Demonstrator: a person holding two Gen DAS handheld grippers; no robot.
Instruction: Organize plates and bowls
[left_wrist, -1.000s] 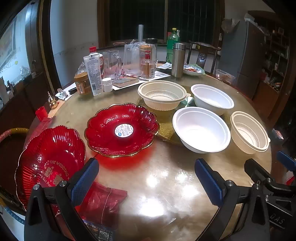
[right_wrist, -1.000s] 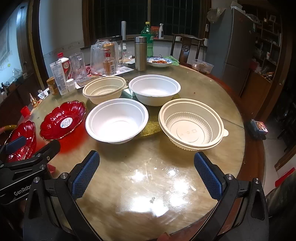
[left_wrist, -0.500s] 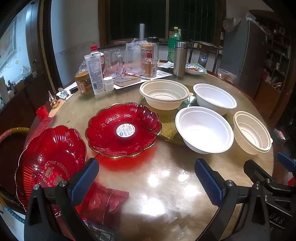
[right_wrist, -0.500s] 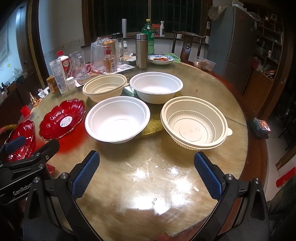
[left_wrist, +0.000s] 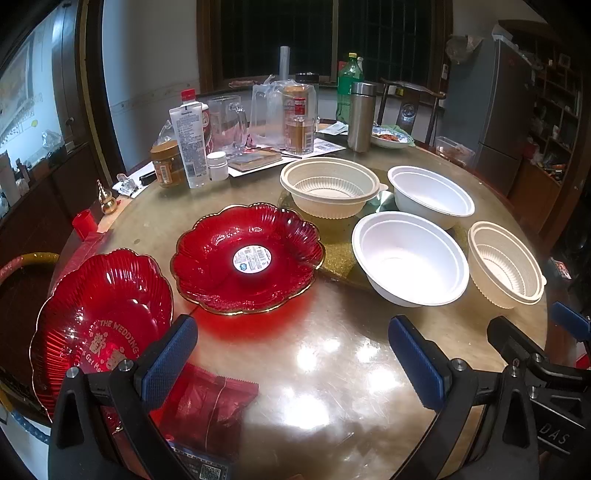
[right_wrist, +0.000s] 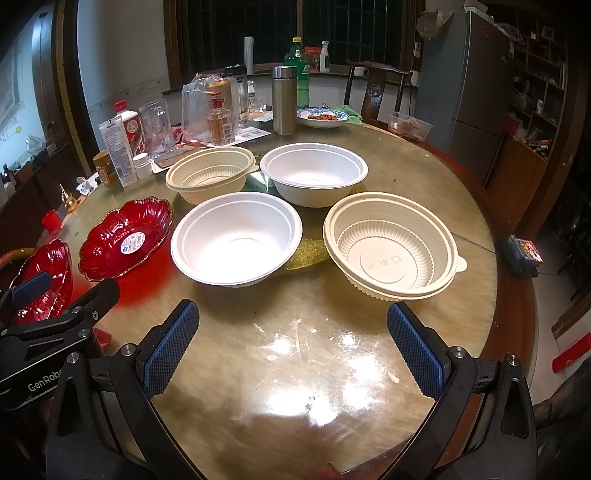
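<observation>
Both tongs, left (left_wrist: 291, 354) and right (right_wrist: 291, 347), gape empty; ahead of the right, the light, thin, flexible white bowl (right_wrist: 236, 243) is probably best pinched at its rim.

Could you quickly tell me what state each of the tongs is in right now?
Left tongs: open, holding nothing.
Right tongs: open, holding nothing.
</observation>
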